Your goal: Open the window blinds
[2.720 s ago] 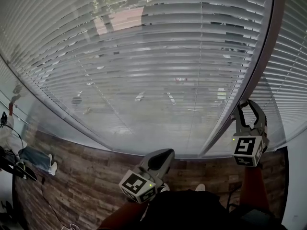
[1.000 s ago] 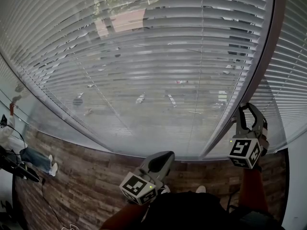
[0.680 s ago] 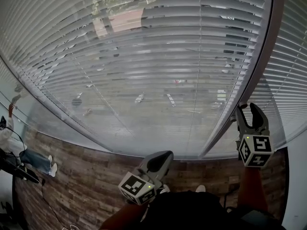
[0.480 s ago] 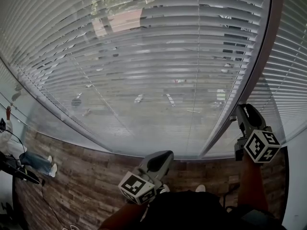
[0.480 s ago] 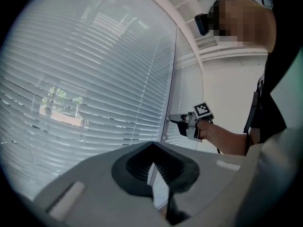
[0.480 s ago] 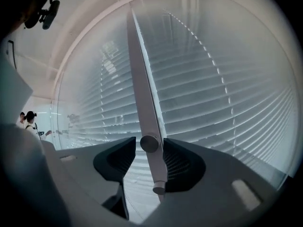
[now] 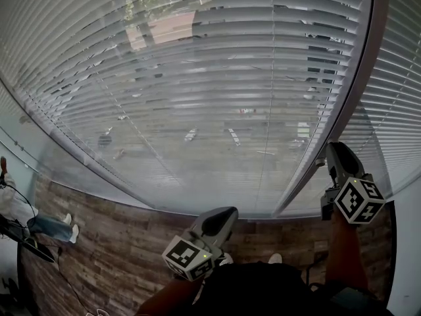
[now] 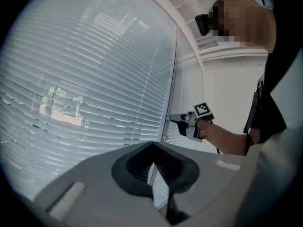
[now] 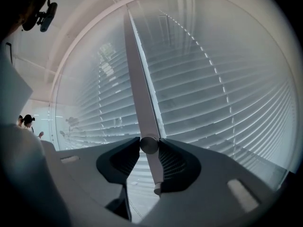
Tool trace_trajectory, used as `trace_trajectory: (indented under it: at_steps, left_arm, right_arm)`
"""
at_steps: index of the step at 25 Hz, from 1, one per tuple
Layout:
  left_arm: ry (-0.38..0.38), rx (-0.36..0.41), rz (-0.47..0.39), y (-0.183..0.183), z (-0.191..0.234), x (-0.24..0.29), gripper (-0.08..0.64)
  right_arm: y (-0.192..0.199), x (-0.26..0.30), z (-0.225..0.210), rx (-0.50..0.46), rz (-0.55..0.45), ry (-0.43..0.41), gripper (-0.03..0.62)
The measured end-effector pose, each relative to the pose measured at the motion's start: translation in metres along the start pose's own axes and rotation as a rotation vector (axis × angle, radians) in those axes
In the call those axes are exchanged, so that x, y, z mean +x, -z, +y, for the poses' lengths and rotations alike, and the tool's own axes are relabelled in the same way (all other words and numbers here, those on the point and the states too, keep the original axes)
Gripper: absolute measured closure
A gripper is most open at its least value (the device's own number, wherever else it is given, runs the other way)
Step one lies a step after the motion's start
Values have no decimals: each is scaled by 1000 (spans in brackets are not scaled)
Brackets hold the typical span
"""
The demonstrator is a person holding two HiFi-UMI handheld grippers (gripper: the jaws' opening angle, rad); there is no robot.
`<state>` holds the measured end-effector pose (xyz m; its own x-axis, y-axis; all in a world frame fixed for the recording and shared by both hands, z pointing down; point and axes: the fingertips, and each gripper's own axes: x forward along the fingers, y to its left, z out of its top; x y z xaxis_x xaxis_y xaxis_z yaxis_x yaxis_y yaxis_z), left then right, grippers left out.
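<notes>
Horizontal white blinds [image 7: 197, 78] cover the wide window ahead, slats partly tilted so the street shows through. A pale vertical frame post [image 7: 342, 104] separates them from a second blind [image 7: 402, 71]. My right gripper [image 7: 337, 155] is raised beside this post, shut on the thin blind wand [image 9: 149, 144], whose lower end [image 9: 157, 189] hangs just below the jaws. The left gripper [image 7: 220, 217] hangs low near my body, shut and empty, pointing at the blinds [image 8: 85, 103]. From the left gripper view, the right gripper [image 8: 182, 120] reaches toward the post.
Wood-plank floor [image 7: 99, 242] runs under the window. A person [image 7: 26, 212] stands at the far left, and people [image 9: 26, 122] show at the edge of the right gripper view. A white wall [image 8: 227, 93] lies to the right.
The right gripper has rolled about the wand, turning its marker cube to the right, and its jaws have closed in. The left gripper has stayed put.
</notes>
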<state>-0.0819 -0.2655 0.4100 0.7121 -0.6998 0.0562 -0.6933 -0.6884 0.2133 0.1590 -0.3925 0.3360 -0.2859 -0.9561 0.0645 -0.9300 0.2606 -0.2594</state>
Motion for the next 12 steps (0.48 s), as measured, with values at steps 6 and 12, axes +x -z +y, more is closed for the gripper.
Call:
trace_trajectory:
  at_steps: [6,12]
  left_arm:
    - [9,-3,-14,-10,-2,1,560]
    - [2,0,10,-4,-2,0,560]
  right_arm:
    - [-3,1,3,-231,42,39,448]
    - [-2,2,6,-561,96,98,448]
